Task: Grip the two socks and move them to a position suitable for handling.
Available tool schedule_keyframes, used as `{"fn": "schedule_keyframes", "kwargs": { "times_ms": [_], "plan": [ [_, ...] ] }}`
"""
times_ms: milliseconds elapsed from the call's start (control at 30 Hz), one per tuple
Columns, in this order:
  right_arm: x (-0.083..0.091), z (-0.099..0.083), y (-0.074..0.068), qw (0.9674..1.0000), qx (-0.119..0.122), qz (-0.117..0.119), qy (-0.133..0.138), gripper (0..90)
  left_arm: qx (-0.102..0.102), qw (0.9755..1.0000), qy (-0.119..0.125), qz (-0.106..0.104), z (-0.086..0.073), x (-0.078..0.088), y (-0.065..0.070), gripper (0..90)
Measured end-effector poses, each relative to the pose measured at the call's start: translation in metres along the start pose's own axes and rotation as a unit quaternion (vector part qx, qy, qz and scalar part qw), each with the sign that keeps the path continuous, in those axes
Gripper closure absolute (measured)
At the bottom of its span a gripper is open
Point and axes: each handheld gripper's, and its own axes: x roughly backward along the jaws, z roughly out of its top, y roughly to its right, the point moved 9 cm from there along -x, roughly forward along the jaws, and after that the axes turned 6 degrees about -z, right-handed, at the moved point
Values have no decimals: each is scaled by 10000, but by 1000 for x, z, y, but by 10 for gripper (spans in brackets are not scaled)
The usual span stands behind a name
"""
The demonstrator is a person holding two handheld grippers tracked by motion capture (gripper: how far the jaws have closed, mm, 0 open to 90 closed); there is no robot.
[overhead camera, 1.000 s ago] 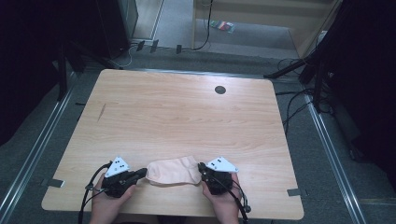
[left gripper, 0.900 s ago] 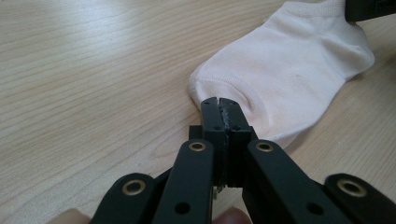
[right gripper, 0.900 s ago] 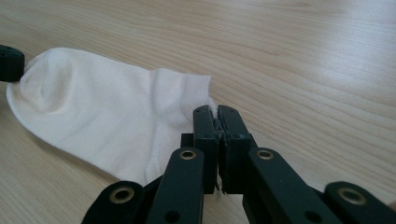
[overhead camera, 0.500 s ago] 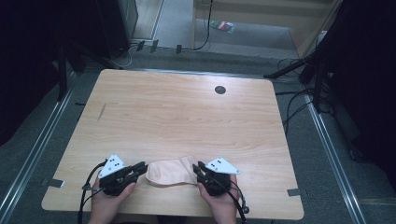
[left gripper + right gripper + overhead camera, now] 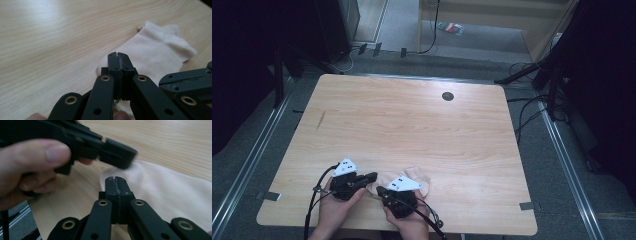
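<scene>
1. It looked like a lab or recording studio, not a home.
2. A plain wooden table [image 5: 412, 125] stood alone on grey carpet [image 5: 557, 200], with a cable hole [image 5: 447, 96] in its top.
3. Black curtains [image 5: 242, 60] hung at both sides and shut the space in.
4. Metal rails [image 5: 247, 165] ran along the floor on either side of the table.
5. Loose cables [image 5: 527, 107] trailed over the carpet, and black stand legs [image 5: 532, 75] reached in from the right.
6. Tape marks [image 5: 271, 195] sat on the floor by the table's corners.
</scene>
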Motion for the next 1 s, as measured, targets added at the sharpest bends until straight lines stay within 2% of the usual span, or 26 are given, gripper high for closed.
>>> {"fn": "schedule_keyframes", "kwargs": {
  "times_ms": [67, 200, 333, 500, 600, 700, 833, 900, 1000],
  "plan": [
    [-7, -2, -4, 9999, 103, 14, -82, 900, 65, 10000, -32, -8, -3, -3, -1, 900],
    [-18, -13, -8, 9989, 151, 59, -446, 900, 70, 9999, -90, -8, -5, -5, -3, 900],
    [-20, -20, -14, 9973, 340, 75, -640, 900, 55, 9998, -174, 68, -8, -7, -4, 900],
    [-18, -22, -15, 9966, 528, 22, -626, 900, 19, 9998, -194, 106, -8, -9, -5, 900],
    [-18, -22, -14, 9970, 463, 68, -619, 900, -56, 9999, -80, 122, -9, -6, -6, 889],
    [-18, -22, -14, 9974, 389, 116, -591, 900, -11, 9999, -48, 142, -11, 2, -9, 849],
    [-18, -22, -14, 9975, 399, 121, -566, 900, 73, 9997, -239, 28, -22, 8, -9, 855],
    [-18, -22, -14, 9976, 386, 127, -559, 900, 2, 9994, -326, 97, -25, 10, -8, 859],
    [-18, -22, -14, 9976, 417, 115, -549, 900, -57, 9992, -323, 225, -25, 10, -9, 864]
  ]
}}
